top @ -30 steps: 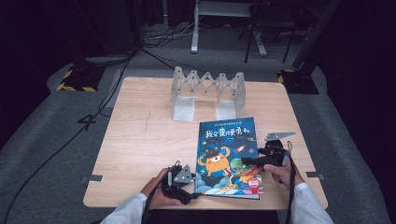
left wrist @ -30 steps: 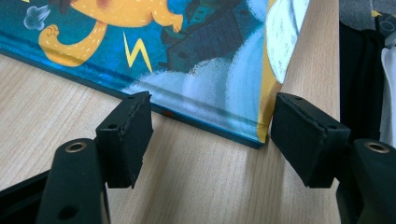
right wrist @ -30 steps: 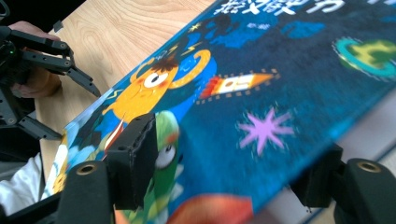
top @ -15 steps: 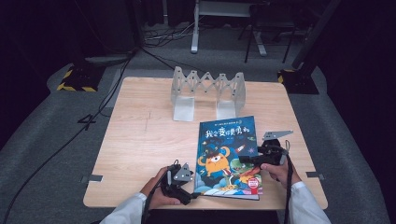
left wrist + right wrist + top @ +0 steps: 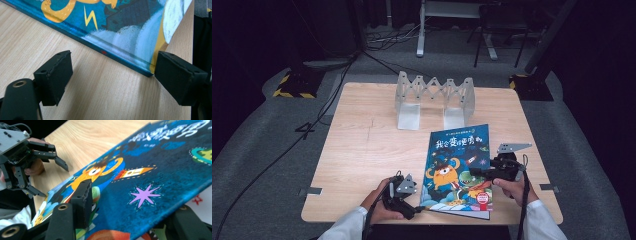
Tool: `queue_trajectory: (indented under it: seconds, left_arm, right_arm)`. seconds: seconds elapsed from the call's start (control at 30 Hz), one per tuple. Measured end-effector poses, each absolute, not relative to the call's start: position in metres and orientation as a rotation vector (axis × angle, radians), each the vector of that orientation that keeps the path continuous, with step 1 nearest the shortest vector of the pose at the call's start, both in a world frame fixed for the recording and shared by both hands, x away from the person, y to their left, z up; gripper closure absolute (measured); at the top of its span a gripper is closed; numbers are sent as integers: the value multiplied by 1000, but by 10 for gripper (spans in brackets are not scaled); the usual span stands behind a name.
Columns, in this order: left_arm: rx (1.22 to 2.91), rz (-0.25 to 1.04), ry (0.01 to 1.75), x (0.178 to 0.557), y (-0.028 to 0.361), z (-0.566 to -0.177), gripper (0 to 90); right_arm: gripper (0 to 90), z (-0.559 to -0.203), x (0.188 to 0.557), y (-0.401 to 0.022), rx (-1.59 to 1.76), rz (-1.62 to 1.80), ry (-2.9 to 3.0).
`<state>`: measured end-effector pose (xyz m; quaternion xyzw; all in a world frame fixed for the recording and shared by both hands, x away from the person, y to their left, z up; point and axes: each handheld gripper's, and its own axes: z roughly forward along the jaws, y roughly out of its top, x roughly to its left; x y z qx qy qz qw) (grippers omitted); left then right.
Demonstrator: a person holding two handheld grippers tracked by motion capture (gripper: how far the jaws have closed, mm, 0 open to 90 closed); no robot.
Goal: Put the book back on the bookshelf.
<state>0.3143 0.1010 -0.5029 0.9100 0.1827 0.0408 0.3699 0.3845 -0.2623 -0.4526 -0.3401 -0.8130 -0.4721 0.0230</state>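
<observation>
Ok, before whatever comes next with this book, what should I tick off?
1. Right gripper set around the cover: ok. One jaw is above and one beneath, and the jaws have just been closing.
2. Firm pinch on cover: cannot tell.
3. Left gripper free: ok. It is open and its jaws have just been opening, with nothing pinched.
4. Left gripper clear of the book corner: cannot tell.
5. Book supported by table: ok.
6. Rack apart from book: ok.

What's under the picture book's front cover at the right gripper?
The picture book's cover is lifted by the right gripper; a white page with red stars shows beneath. The rest of the page is covered.
</observation>
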Motion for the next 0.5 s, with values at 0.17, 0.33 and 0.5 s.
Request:
queue_trajectory:
  seconds: [0.17, 0.33, 0.5]
  left_arm:
    - [2335, 108, 470, 314, 100, -503, 147]
    - [2336, 110, 472, 314, 100, -503, 146]
    - [2342, 109, 471, 313, 100, -503, 147]
  right_arm:
    - [390, -450, 376, -265, -1057, -1376, -2535]
    - [381, -454, 360, -268, -994, -1327, -2506]
    - [479, -458, 357, -272, -1008, -1326, -2426]
